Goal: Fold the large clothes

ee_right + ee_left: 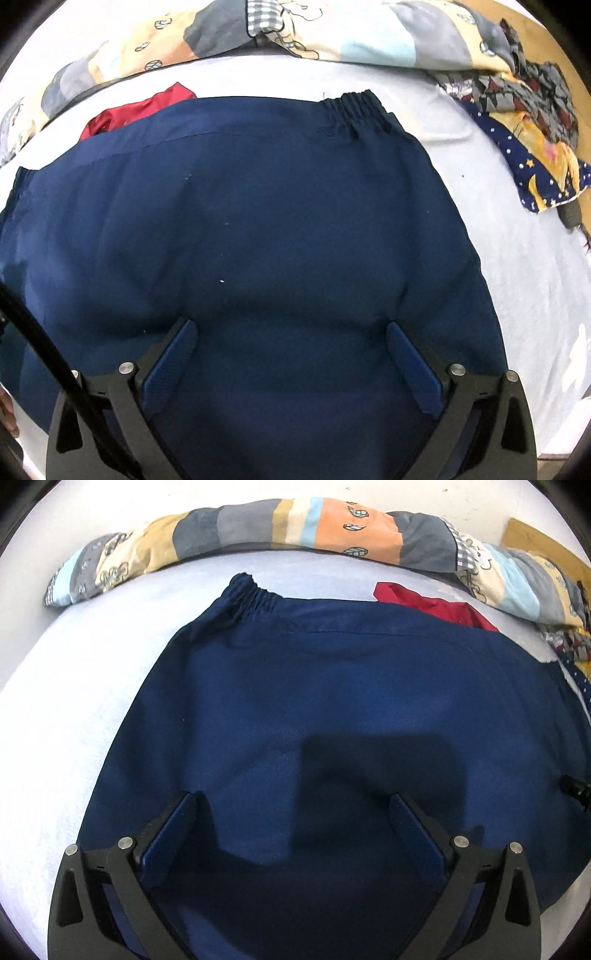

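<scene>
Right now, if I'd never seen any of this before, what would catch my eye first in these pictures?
The big navy blue garment fills the middle of both views, spread flat on a white bed sheet, its gathered elastic edge at the far side. Over it hang the left gripper and right gripper, both wide open and holding nothing. Behind, a colourful patchwork quilt lies bunched along the far edge, with a red cloth peeking out from behind the navy fabric.
</scene>
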